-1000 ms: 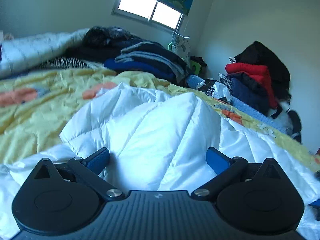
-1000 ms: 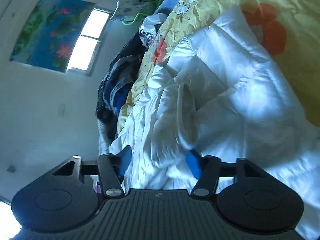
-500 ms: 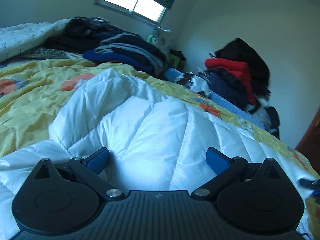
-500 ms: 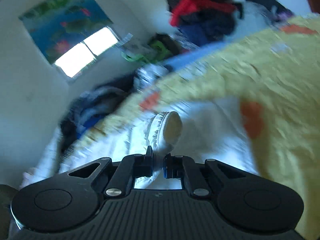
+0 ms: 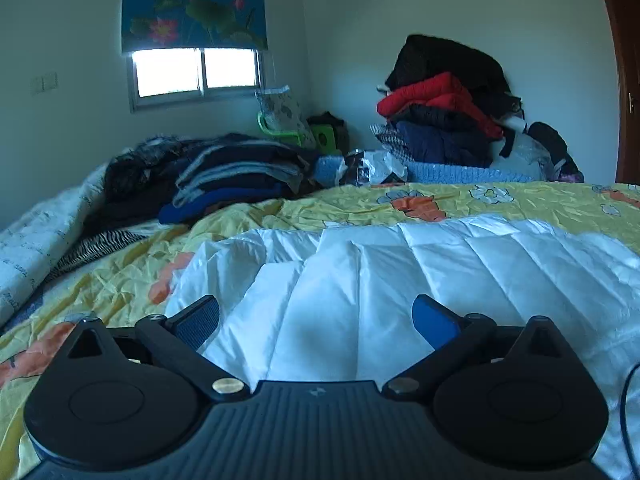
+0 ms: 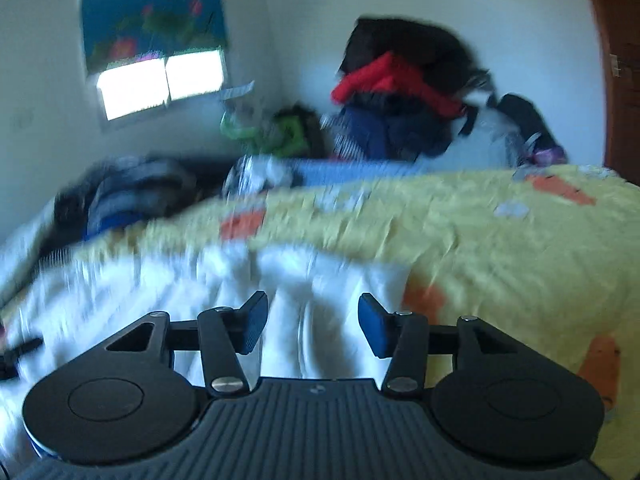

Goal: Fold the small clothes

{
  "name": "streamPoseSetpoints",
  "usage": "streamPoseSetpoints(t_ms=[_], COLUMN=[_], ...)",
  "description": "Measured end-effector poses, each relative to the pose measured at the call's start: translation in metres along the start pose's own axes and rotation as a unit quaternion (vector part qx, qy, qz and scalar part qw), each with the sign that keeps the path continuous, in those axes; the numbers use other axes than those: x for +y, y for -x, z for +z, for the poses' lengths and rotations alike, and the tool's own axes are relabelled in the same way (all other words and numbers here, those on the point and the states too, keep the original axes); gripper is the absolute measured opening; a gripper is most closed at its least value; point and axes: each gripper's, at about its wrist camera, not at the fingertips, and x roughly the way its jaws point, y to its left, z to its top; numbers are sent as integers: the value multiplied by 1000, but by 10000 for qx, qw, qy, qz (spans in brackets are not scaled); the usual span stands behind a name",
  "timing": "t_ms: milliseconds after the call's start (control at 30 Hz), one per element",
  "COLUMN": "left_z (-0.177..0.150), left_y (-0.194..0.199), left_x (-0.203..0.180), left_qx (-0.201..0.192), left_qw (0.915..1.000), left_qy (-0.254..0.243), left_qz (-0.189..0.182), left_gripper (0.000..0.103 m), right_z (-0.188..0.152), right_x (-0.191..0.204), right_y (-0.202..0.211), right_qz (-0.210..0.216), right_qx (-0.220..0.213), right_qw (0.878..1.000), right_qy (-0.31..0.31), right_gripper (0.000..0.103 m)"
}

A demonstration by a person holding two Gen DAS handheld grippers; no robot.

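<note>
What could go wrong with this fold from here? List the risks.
1. The right gripper has just been opening and its pads grip nothing, so the puffy white quilted jacket may spring back and undo the fold.
2. The left gripper is open too, so nothing pins the slick fabric.
3. The wrinkled yellow bedsheet could get pinched along with the jacket's edge.

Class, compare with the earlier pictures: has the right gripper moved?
Yes. The right gripper rolled upright: the window, sideways before, now stands level. Its jaws have just opened, letting go of the white jacket.
</note>
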Motion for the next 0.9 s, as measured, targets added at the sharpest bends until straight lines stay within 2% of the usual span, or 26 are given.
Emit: streamPoseSetpoints(t_ms=[33,100,167,233,267,333,367,400,500,600,667,700,733,833,900], left_z=[7,24,34,34,33,27,24,19,6,10,14,14,14,9,3], left_y=[-8,-34,-63,-89,-98,-108,-112,-114,-124,-118,-100,-87,-72,-34,-22], left_x=[0,-4,-12,-13,-11,-5,-2,3,16,14,12,12,13,14,7], left_qx=[150,721,1199,1665,1860,1962,2008,2041,2016,1937,1708,1537,1332,857,739], left_qw=[9999,9974,9925,9858,9824,9804,9793,9783,9765,9786,9838,9870,9902,9961,9970], left_qy=[66,41,-143,-100,-7,173,236,321,616,606,519,474,422,174,-165], left_qz=[-46,-45,214,179,166,57,-42,-148,-444,-346,-153,-42,19,-131,-190], left_gripper=[103,103,103,103,103,103,103,103,103,103,103,103,103,103,103], right_z=[7,19,27,27,23,12,4,-3,-15,-17,-12,-8,-6,-6,-11], right_x=[1,13,38,62,73,81,80,75,60,65,71,72,72,71,71], right_y=[7,4,-13,-39,-61,-96,-111,-122,-129,-132,-128,-119,-108,-61,-44], right_qz=[68,335,709,873,840,589,453,391,580,571,472,417,407,647,779], right_qx=[-120,-108,316,810,1223,1814,2034,2136,2156,2123,2087,1985,1844,1199,1109], right_qw=[9999,9993,9969,9916,9860,9768,9721,9702,9719,9714,9727,9753,9782,9852,9840], right_qy=[-100,-109,149,509,755,971,1082,1080,739,895,900,877,869,1039,1158], right_gripper=[55,58,68,70,70,72,76,84,86,90,88,83,83,89,92])
